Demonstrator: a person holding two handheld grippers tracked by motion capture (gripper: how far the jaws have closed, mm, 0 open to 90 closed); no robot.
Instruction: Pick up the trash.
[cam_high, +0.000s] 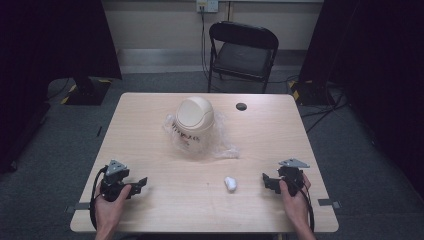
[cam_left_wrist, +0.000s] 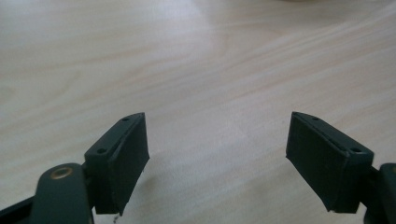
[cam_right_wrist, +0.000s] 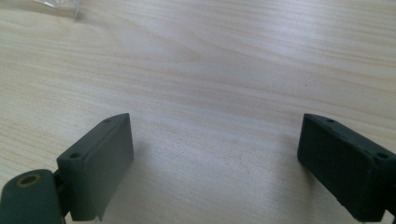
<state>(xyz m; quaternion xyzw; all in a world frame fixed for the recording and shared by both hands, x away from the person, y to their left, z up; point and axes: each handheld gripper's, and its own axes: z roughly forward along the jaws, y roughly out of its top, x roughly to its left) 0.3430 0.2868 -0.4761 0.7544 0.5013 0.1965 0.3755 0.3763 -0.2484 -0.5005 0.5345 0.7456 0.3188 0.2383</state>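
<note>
high view: a small white crumpled wad (cam_high: 230, 184) is lying on the desk (cam_high: 150, 140), between the left claw (cam_high: 141, 184) and right claw (cam_high: 266, 180), nearer the right; likely light, soft, pinchable across its middle; left claw view: jaws are standing apart, empty; right claw view: jaws wide, empty.

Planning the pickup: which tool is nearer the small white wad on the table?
Right. The right tool sits just right of the white wad; the left tool is well off to its left.
</note>
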